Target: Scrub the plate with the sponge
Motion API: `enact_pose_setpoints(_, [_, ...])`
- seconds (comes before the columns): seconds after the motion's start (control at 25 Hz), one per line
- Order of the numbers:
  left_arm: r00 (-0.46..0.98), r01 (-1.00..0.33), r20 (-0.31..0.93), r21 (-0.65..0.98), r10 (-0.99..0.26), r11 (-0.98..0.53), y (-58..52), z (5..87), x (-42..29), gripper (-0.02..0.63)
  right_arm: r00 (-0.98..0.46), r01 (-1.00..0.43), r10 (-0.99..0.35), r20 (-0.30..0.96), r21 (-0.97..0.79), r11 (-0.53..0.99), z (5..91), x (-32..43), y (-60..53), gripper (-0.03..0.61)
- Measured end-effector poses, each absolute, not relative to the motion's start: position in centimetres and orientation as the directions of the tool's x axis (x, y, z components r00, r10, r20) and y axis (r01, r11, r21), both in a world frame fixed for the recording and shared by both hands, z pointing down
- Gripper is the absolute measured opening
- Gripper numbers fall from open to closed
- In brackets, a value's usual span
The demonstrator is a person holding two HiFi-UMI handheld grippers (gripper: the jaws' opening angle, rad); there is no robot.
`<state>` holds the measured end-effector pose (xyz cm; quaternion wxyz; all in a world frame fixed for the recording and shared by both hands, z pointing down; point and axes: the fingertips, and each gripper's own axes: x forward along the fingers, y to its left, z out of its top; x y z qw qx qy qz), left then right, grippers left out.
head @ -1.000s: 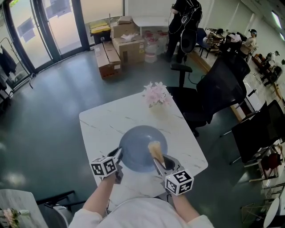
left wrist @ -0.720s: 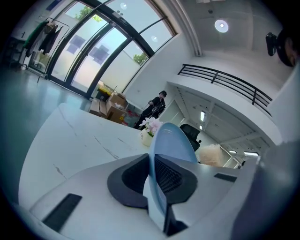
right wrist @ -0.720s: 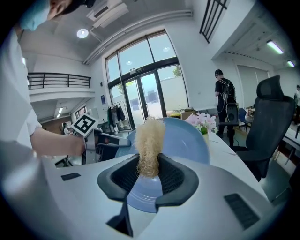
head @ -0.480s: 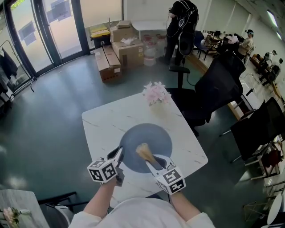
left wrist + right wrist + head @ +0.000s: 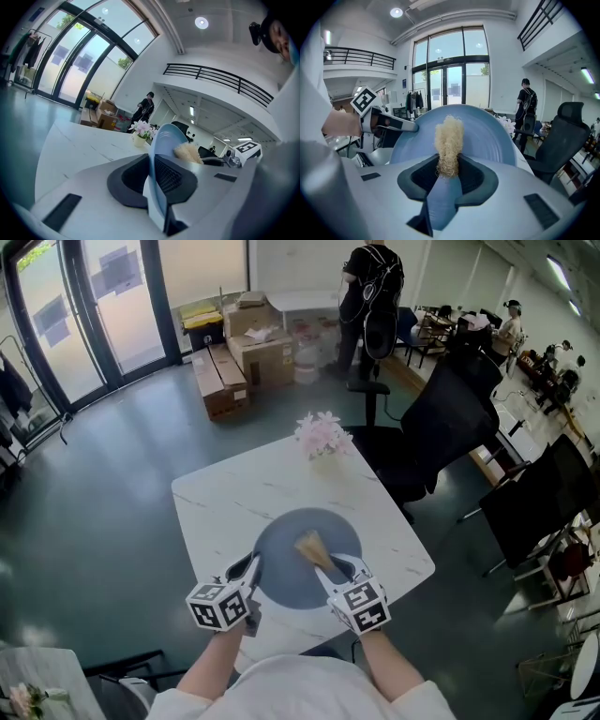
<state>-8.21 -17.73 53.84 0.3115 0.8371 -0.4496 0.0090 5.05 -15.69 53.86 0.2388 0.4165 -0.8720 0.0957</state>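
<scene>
Plate (image 5: 298, 579), a blue-grey round one, sits over the near part of the white marble table (image 5: 239, 498) in the head view, with a pot of pink flowers (image 5: 322, 435) at the far edge and a black office chair (image 5: 441, 423) beyond the table's right side. The left gripper (image 5: 253, 564) meets the plate's left rim, and the right gripper (image 5: 329, 568) reaches over its middle with the pale fibrous sponge (image 5: 308, 544) at its tips. In the left gripper view the jaws are pinched narrowly on the plate's rim; the plate rises edge-on and tilted between them, with the sponge against its right face. In the right gripper view the jaws are clamped on the sponge's lower end, and its upper end stands against the plate's broad face, which fills the background; the left gripper shows at the plate's left edge.
</scene>
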Motion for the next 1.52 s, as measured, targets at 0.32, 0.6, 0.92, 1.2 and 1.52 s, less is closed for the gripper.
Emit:
enact_pose_setpoints(0.32, [0.567,-0.773,0.275,0.502,-0.777,-0.386,-18.9,53.1,-9.3,0.043,-0.487,-0.809,-0.646,0.587,-0.026,0.587,57.1,7.5,-13.4,0.121])
enact_pose_setpoints(0.6, [0.577,-0.772,0.273,0.490,-0.770,-0.405,-19.0,53.1,-8.7,0.043,-0.578,-0.725,-0.560,0.593,-0.059,0.686,57.8,2.2,-11.4,0.121])
enact_pose_setpoints(0.92, [0.611,-0.756,0.284,0.487,-0.739,-0.437,-18.0,53.8,-7.5,0.043,-0.559,-0.733,-0.621,0.549,0.023,0.680,54.0,2.2,-15.7,0.121])
enact_pose_setpoints(1.2, [0.600,-0.753,0.279,0.512,-0.749,-0.413,-18.4,54.1,-8.3,0.043,-0.453,-0.826,-0.680,0.576,0.016,0.564,54.8,7.8,-16.9,0.121])
enact_pose_setpoints(1.52, [0.561,-0.769,0.258,0.515,-0.787,-0.379,-20.0,53.1,-9.8,0.043,-0.456,-0.816,-0.614,0.644,-0.027,0.578,58.2,8.0,-13.3,0.121])
